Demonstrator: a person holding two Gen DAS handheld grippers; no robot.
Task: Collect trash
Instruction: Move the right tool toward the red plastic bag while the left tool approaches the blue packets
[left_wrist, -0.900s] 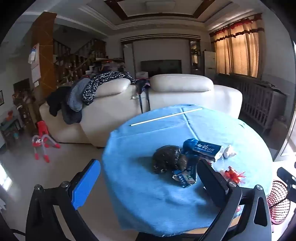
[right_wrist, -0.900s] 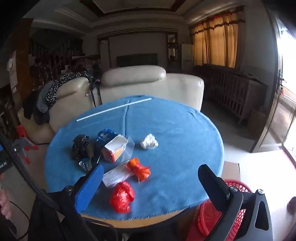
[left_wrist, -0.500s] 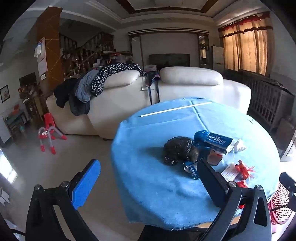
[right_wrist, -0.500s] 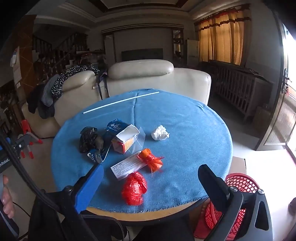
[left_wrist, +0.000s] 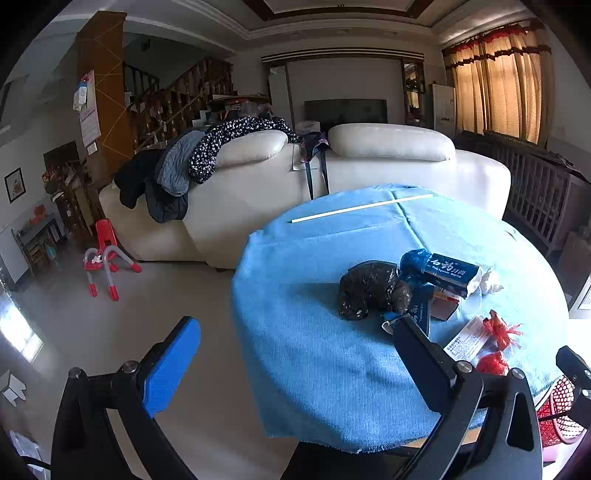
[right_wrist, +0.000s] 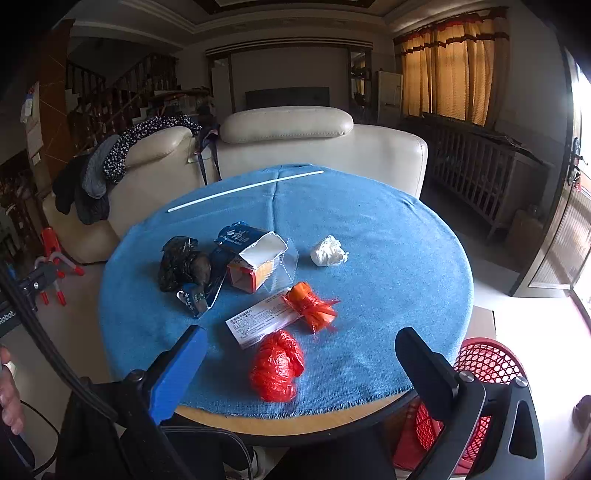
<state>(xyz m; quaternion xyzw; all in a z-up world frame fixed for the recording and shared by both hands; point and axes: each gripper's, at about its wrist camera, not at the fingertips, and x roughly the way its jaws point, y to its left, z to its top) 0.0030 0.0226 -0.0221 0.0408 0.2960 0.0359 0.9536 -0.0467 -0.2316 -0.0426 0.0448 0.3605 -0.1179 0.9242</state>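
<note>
Trash lies on a round table under a blue cloth (right_wrist: 388, 258): a crumpled black bag (right_wrist: 181, 262) (left_wrist: 369, 290), a blue wrapper (right_wrist: 236, 234) (left_wrist: 443, 267), an open orange box (right_wrist: 255, 267), a white tissue wad (right_wrist: 328, 252), a white leaflet (right_wrist: 260, 321), an orange bag (right_wrist: 310, 304) and a red bag (right_wrist: 277, 363). A red mesh basket (right_wrist: 480, 376) stands on the floor at the table's right. My left gripper (left_wrist: 295, 350) is open and empty, off the table's left front edge. My right gripper (right_wrist: 301, 358) is open and empty, at the near edge above the red bag.
A thin white stick (right_wrist: 243, 190) lies across the far side of the cloth. A cream sofa (right_wrist: 314, 147) with clothes draped on it stands behind the table. A red child's chair (left_wrist: 105, 254) stands on the floor at the left.
Both grippers have drawn back and risen from the table. The left view has shifted left, so the table sits further right. No trash has moved.
</note>
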